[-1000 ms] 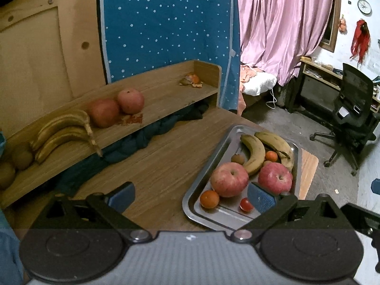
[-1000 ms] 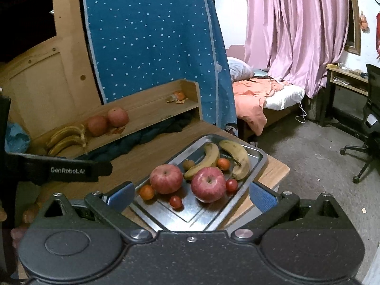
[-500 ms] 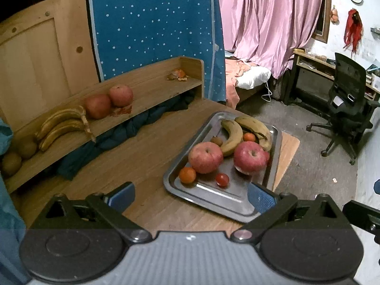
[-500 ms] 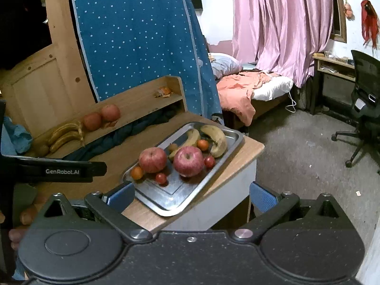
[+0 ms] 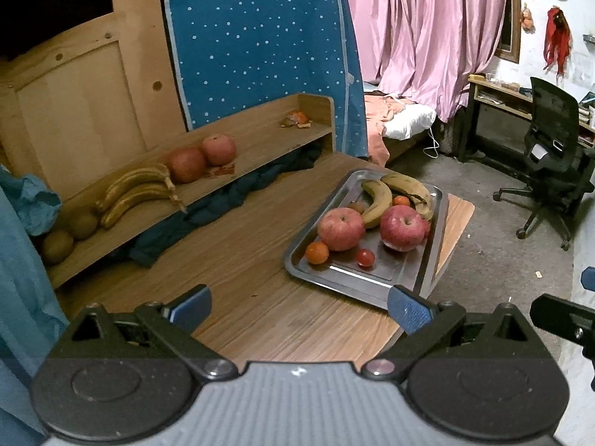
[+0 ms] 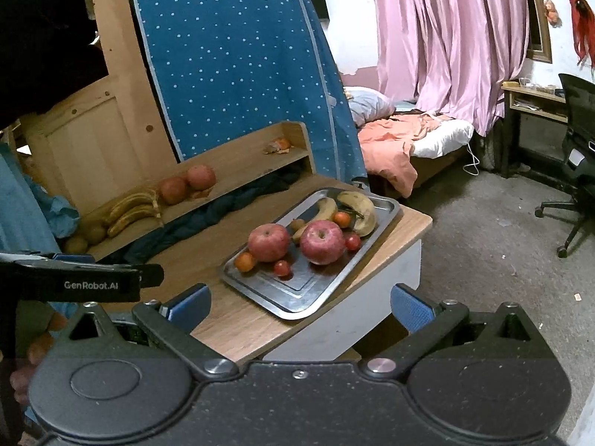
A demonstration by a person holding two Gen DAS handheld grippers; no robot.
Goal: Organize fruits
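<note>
At the far left, two brown round fruits (image 5: 67, 234) lie at the near end of the long wooden shelf (image 5: 256, 137) that runs along the back of the light wooden table (image 5: 238, 260). Next to them on the shelf lie two browning yellow bananas (image 5: 137, 191), then two red apples (image 5: 200, 158) side by side, and, well apart at the shelf's far end, a scrap of orange peel (image 5: 295, 119). Dark blue-green cloth (image 5: 223, 200) is bunched under the shelf. Low in its own view, the left gripper (image 5: 297, 306) hangs above the table with its blue-padded jaws spread wide and nothing between them. Right of centre, a rectangular shiny metal tray (image 5: 357, 282) sits near the table's right edge and holds the loose fruit: a small orange mandarin (image 5: 317, 252) at its near left corner, a red apple with a yellowish blush (image 5: 340, 228) just behind it, a small red tomato (image 5: 365, 257), a second rounder red apple (image 5: 402, 227), and behind them two spotted yellow bananas (image 5: 394, 195) with another small orange fruit (image 5: 401, 200) between them. In the other view, the right gripper (image 6: 299, 306) is held off the table's corner, its blue jaws also spread and empty, with the tray ahead of it. Farther right stand pink curtains (image 5: 427, 37) and a black office chair (image 5: 550, 148).
</note>
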